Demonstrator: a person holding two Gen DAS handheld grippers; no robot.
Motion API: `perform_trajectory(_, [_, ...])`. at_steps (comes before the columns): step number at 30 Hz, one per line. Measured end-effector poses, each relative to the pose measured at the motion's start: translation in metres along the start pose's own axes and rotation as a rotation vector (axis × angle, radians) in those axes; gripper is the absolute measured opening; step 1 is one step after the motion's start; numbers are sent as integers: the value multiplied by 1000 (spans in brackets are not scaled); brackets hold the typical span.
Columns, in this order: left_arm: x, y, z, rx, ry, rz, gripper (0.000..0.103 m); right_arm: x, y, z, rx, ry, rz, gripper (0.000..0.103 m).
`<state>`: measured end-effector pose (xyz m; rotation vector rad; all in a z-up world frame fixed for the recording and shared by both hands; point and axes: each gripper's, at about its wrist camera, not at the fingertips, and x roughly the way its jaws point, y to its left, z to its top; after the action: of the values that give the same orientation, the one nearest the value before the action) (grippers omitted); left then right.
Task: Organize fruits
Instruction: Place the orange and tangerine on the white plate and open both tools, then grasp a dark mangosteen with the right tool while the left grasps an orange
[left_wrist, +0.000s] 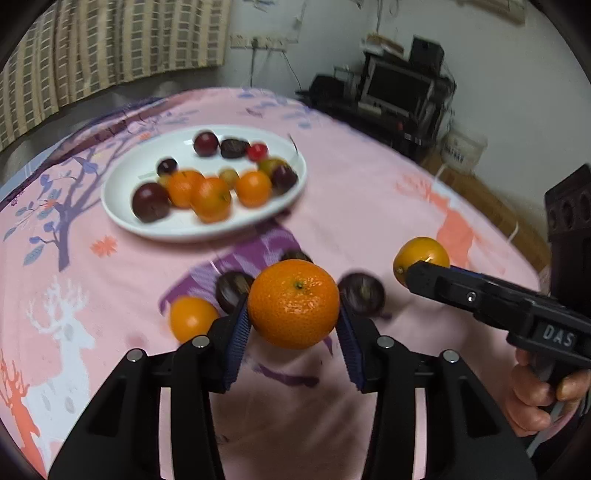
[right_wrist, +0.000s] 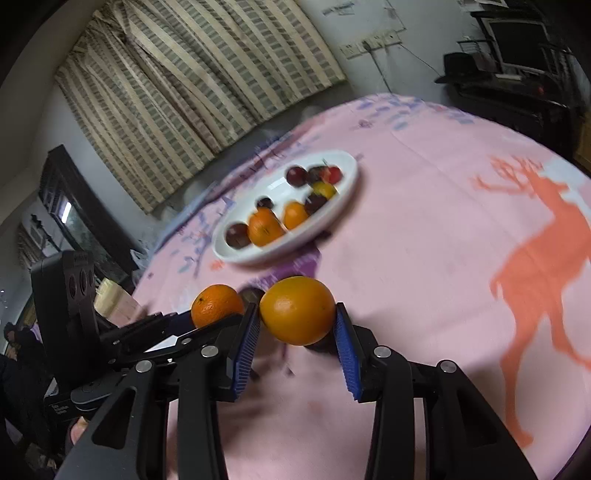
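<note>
Pink deer-print cloth (left_wrist: 369, 192) over the table; far left, white plate (left_wrist: 122, 206) w/ oranges, dark plums, a red cherry-like fruit, all blurred; nearer, a loose small orange (left_wrist: 192, 319) on the cloth, dark plums (left_wrist: 231, 291) just beside it; left gripper (left_wrist: 293, 325), jaws narrowed, blue pads pressing both sides of a mandarin (left_wrist: 293, 302), held clear of the cloth; to the rt, right gripper (right_wrist: 297, 325) clamped on a yellower orange (right_wrist: 297, 310), also off the cloth; person's hand (left_wrist: 535, 402) on its handle.
</note>
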<state>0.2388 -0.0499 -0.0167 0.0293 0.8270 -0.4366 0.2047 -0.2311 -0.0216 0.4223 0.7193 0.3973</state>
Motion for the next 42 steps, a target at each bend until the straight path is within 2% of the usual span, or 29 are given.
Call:
perform_trajectory(4, [-15,32,33,-66,-83,44,45,14,21,40,-85,-66,-30,41])
perform_trajectory(8, [-2,61,67,-110,-114,102,45,65,35,81,-143,-68,-83,41])
perform_trajectory(12, [27,84,95,-128,-111,175,44,113,37,104,-176,-30,-139,41])
perform_trajectory(15, [46,102,111,-152,-96,198,45,133,36,109,-208,-12,-180,41])
perform_trajectory(19, [72,121,124,-191,-65,217,45,144,35,113,-228,7,-194,42])
perform_trajectory(20, [76,123,124,-202,-60,216,45,145,35,114,-232,7,-197,42])
perform_trajectory(22, [81,127,124,-220,-41,230,49,142,37,115,-253,0,-196,51])
perform_trajectory(23, [80,125,123,-216,-44,240,56,141,38,115,-257,-3,-192,52])
perform_trajectory(24, [75,121,124,-203,-58,267,74,137,40,116,-260,-12,-181,52])
perform_trajectory(25, [69,119,123,-195,-76,294,87,133,42,117,-262,-17,-173,52])
perform_trajectory(26, [62,114,123,-186,-102,321,90,128,44,117,-267,-23,-164,52])
perform_trajectory(28, [45,105,122,-160,-139,343,92,119,48,116,-287,-39,-164,54])
perform_trajectory(32, [20,87,110,-124,-149,361,96,106,52,109,-305,-35,-166,56])
perform_trajectory(34, [13,80,97,-105,-128,392,97,99,54,105,-308,-29,-158,56])
perform_trajectory(38, [0,72,74,-91,-102,404,97,83,55,86,-316,-24,-140,60])
perform_trajectory(42, [-5,72,41,-107,-74,407,98,72,47,61,-308,14,-159,61])
